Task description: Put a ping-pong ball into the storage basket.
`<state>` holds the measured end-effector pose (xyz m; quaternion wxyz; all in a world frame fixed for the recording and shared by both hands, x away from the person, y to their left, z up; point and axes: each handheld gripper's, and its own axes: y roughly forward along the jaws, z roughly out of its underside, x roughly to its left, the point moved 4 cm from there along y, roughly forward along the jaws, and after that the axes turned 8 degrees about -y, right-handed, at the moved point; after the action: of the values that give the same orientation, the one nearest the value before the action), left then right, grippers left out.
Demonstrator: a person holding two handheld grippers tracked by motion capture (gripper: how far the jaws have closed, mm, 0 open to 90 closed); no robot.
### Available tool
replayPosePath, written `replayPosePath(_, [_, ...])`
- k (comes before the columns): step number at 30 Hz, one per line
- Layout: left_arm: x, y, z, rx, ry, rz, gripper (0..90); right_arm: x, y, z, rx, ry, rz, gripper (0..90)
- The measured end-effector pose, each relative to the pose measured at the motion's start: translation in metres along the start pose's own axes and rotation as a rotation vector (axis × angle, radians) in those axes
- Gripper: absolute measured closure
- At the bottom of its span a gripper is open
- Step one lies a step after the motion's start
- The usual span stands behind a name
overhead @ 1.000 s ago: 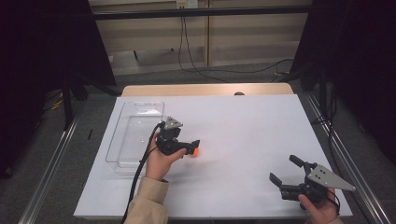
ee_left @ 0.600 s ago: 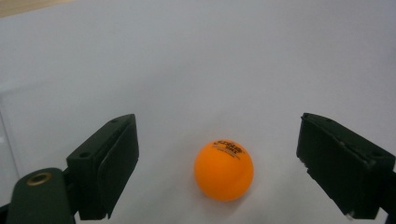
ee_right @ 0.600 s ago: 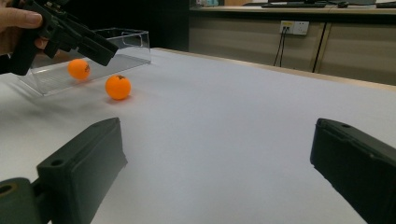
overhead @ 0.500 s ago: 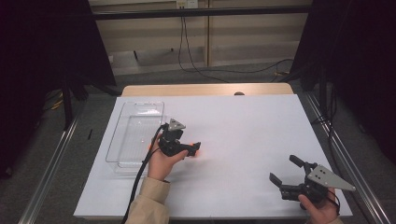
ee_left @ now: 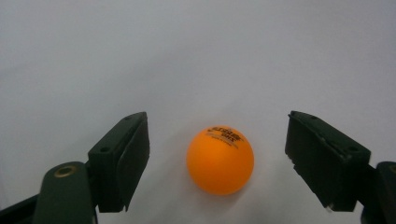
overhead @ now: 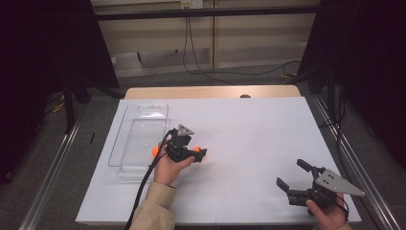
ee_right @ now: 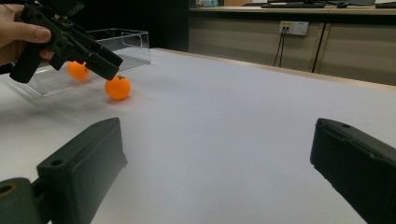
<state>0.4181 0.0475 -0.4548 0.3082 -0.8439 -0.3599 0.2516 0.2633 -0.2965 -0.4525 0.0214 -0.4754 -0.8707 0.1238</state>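
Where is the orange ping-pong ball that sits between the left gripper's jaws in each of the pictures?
High view: the ball peeks out left of centre, under the left gripper.
Left gripper view: low centre, on the white table between the open jaws, touching neither.
Right gripper view: upper left, on the table.
Shared landmark: the clear plastic tray beside it, holding a second orange ball.

A white sheet (overhead: 268,143) covers the worktop (overhead: 210,91), and a strip of light wood shows at the far edge. Behind it runs a pale wall (overhead: 239,33) with a socket (overhead: 189,4) and black cables (overhead: 201,57) hanging down. Dark curtains (overhead: 43,52) hang at both sides. The floor (overhead: 43,172) is grey.
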Motion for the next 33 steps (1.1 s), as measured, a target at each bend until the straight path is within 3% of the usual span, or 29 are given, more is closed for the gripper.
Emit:
replayPosePath(10, [0.001,0.004,0.003,0.027,0.013,-0.014,27.7,0.000,0.000,0.000,-0.001,-0.001,0.001,2.8])
replayPosePath(33, [0.001,0.012,0.008,0.077,0.009,0.008,40.8,-0.001,-0.001,0.000,-0.001,-0.002,0.005,2.9])
